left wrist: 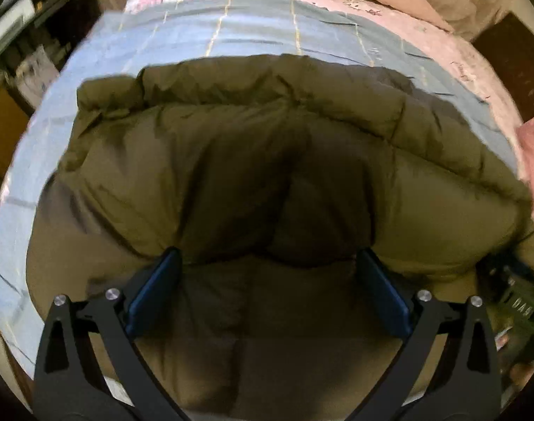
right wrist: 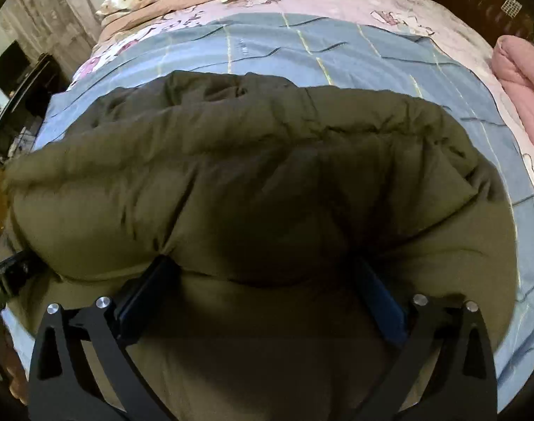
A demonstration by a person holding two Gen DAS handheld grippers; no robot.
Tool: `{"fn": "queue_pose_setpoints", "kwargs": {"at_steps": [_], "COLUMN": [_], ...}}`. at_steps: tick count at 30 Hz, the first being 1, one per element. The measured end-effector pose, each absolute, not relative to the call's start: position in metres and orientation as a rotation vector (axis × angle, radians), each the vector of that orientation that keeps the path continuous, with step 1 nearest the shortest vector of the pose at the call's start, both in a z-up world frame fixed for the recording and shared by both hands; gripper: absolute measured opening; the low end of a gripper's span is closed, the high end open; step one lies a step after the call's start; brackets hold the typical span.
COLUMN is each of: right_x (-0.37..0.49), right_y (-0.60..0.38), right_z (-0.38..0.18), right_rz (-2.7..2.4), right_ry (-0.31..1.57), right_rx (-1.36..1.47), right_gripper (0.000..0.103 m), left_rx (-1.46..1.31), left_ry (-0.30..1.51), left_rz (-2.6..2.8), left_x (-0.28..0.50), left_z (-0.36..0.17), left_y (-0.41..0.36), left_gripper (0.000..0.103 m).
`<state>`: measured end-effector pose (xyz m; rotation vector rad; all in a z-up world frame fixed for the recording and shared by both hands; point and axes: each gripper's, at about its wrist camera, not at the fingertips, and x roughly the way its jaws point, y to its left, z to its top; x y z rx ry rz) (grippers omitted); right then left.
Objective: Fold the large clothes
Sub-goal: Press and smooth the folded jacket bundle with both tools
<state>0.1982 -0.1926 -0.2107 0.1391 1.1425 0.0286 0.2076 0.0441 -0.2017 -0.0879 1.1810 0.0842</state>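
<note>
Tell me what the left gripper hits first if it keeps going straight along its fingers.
Most likely the olive puffer jacket: the left gripper is open and pointing down at its folded bulk, with nothing between. Depth is unclear; its fingers may already brush the fabric.

Your olive jacket (left wrist: 231, 175) hides most of the blue checked sheet (left wrist: 91, 70); its near hem runs off both views' bottom edge.
</note>
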Motion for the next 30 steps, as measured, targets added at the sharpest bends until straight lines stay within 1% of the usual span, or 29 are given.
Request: {"fn": "queue_pose_setpoints", "kwargs": {"at_steps": [3,7,13,16,20,22,23,24,27,30], "right_x": [0.213,0.227,0.23,0.224,0.205,0.204,0.208,0.212,0.218,0.224], "right_y": [-0.184,-0.182,-0.179,-0.183,-0.191,-0.199,-0.207,-0.218,-0.252,-0.245], "right_z": [-0.223,-0.238,-0.245,-0.23,-0.186,-0.175,-0.177,-0.185,-0.221,-0.233], "right_rz": [0.007,-0.009,-0.02,-0.025,-0.026,-0.056,-0.093,-0.128,-0.168,-0.151], "right_ry": [1.089,1.083,1.075,1.098,0.951,0.919,0.934,0.965,1.05,1.075], "right_rx": [0.079,0.088,0.08,0.115,0.154,0.155,0.159,0.178,0.313,0.241], "right_gripper": [0.102,0.102,0.102,0.102,0.102,0.102,0.102,0.102,0.102,0.102], "left_rx": [-0.004,-0.009,-0.004,0.0,0.039,-0.003,-0.024,-0.043,-0.043,-0.006], "left_ry": [1.151,1.158,1.172,1.112,0.933,0.968,0.998,1.049,1.082,1.074], "left_rz": [0.122,0.158,0.177,0.199,0.282,0.324,0.338,0.374,0.395,0.41], "left_x": [0.216,0.224,0.232,0.222,0.211,0.215,0.218,0.222,0.226,0.226], "left_z": [-0.211,-0.221,-0.229,-0.209,-0.17,-0.175,-0.182,-0.194,-0.212,-0.214], "left_y": [0.032,0.031,0.029,0.03,0.041,0.057,0.065,0.078,0.097,0.096], "left_gripper": [0.101,0.101,0.101,0.101,0.101,0.101,0.101,0.101,0.101,0.101]}}
